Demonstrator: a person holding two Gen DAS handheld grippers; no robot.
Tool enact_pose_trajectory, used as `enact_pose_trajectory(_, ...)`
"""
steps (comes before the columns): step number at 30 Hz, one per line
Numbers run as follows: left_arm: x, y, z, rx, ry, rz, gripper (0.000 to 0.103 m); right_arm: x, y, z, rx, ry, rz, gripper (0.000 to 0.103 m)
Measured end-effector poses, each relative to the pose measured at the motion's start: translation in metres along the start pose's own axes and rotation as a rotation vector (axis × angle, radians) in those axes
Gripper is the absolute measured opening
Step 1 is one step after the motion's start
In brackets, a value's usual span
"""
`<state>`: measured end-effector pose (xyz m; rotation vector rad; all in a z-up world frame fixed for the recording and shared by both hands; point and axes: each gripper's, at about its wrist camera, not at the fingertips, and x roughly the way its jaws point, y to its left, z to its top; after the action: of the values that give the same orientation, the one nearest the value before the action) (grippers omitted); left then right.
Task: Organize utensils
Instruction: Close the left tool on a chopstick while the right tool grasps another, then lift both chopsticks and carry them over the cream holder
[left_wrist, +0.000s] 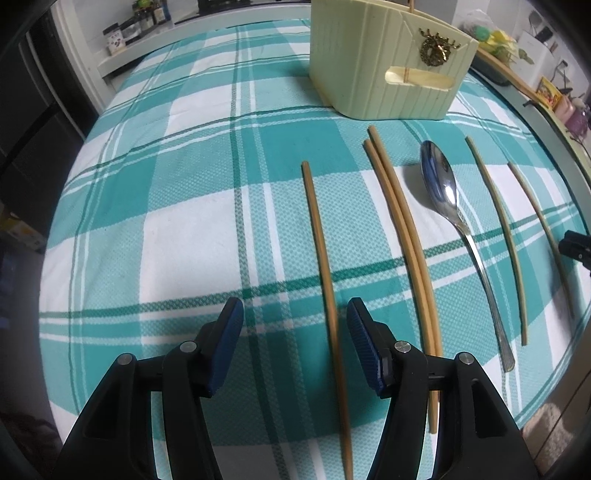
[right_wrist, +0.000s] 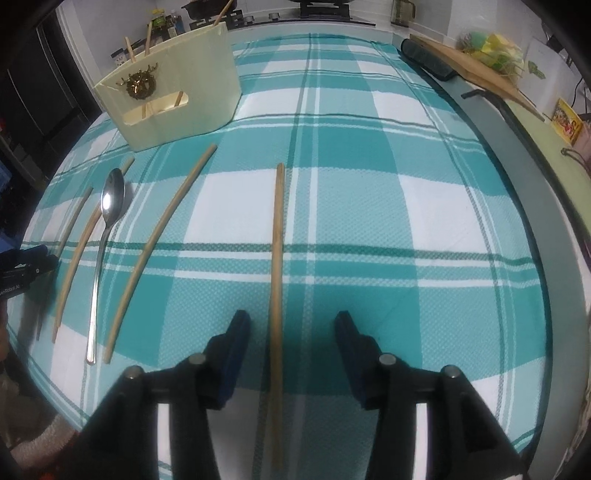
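Note:
Several wooden chopsticks and a metal spoon (left_wrist: 441, 188) lie on a teal plaid cloth (left_wrist: 184, 206). A cream utensil holder (left_wrist: 384, 62) stands behind them; in the right wrist view the holder (right_wrist: 177, 92) has chopsticks standing in it. My left gripper (left_wrist: 295, 314) is open, its jaws on either side of one chopstick (left_wrist: 325, 266). My right gripper (right_wrist: 291, 325) is open, its jaws on either side of the rightmost chopstick (right_wrist: 277, 258). The spoon (right_wrist: 107, 229) lies to its left among other chopsticks.
Jars (left_wrist: 129, 26) stand on a shelf at the back left. A wooden board (right_wrist: 476, 70) and yellow-green items (right_wrist: 495, 48) sit beyond the cloth's right edge. A grey rim (right_wrist: 528, 177) runs along the right side.

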<state>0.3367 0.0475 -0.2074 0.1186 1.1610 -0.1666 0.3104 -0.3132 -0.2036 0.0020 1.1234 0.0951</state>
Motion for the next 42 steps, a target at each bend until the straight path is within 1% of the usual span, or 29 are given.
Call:
enact_pose_trajectory(3,0.005,0.002,0.009,0.010,0.014,-0.006,0.061,0.000,0.002,0.012,-0.008,-0.001,0.026,0.049)
enact_pose_trajectory(6,0.012,0.002,0.019,0.035,0.037,-0.007,0.061,0.006,0.010,0.023,-0.044,0.016,0.041,0.049)
enact_pose_trajectory(10,0.022,0.004,0.033,0.052,0.052,-0.014,0.061,0.025,0.018,0.038,-0.078,0.097,0.071,0.048)
enact_pose_trajectory(12,0.025,0.006,0.039,0.056,0.060,-0.017,0.061,0.035,0.019,0.045,-0.088,0.130,0.062,0.048)
enact_pose_trajectory(14,0.029,0.006,0.047,0.057,0.067,-0.024,0.058,0.040,0.018,0.052,-0.095,0.135,0.045,0.046)
enact_pose_trajectory(15,0.030,0.006,0.051,0.057,0.069,-0.023,0.052,0.042,0.018,0.056,-0.097,0.131,0.035,0.042)
enact_pose_trajectory(16,0.031,0.005,0.055,0.060,0.070,-0.018,0.042,0.043,0.017,0.061,-0.096,0.131,0.031,0.040)
enact_pose_trajectory(17,0.032,0.003,0.059,0.066,0.071,-0.012,0.039,0.045,0.017,0.066,-0.095,0.132,0.027,0.036)
enact_pose_trajectory(18,0.034,0.002,0.063,0.070,0.073,-0.009,0.030,0.047,0.017,0.071,-0.090,0.131,0.027,0.030)
enact_pose_trajectory(19,0.035,0.000,0.068,0.072,0.079,-0.024,0.015,0.049,0.016,0.077,-0.085,0.128,0.022,0.026)
enact_pose_trajectory(20,0.037,-0.002,0.071,0.071,0.082,-0.039,0.012,0.052,0.016,0.083,-0.082,0.127,0.020,0.017)
enact_pose_trajectory(21,0.039,-0.004,0.074,0.070,0.081,-0.038,0.011,0.054,0.016,0.089,-0.078,0.129,0.023,0.010)
enact_pose_trajectory(24,0.042,-0.006,0.081,0.060,0.069,-0.027,0.007,0.061,0.015,0.105,-0.062,0.123,0.028,0.007)
enact_pose_trajectory(27,0.041,-0.001,0.084,0.005,0.050,-0.046,0.005,0.065,0.016,0.114,-0.047,0.109,0.026,0.007)
enact_pose_trajectory(30,0.028,0.010,0.081,-0.052,0.004,-0.065,0.005,0.062,0.015,0.117,-0.024,0.065,0.042,0.007)
enact_pose_trajectory(33,0.002,0.018,0.078,-0.078,-0.058,-0.070,0.004,0.045,0.014,0.114,-0.005,-0.011,0.081,0.007)
enact_pose_trajectory(36,-0.037,0.020,0.072,-0.084,-0.142,-0.083,0.004,0.015,0.021,0.110,-0.038,-0.106,0.083,0.007)
enact_pose_trajectory(39,-0.080,0.022,0.064,-0.085,-0.235,-0.098,0.004,-0.025,0.026,0.105,-0.082,-0.228,0.087,0.007)
enact_pose_trajectory(42,-0.112,0.025,0.056,-0.089,-0.312,-0.114,0.004,-0.063,0.024,0.094,-0.096,-0.330,0.112,0.007)
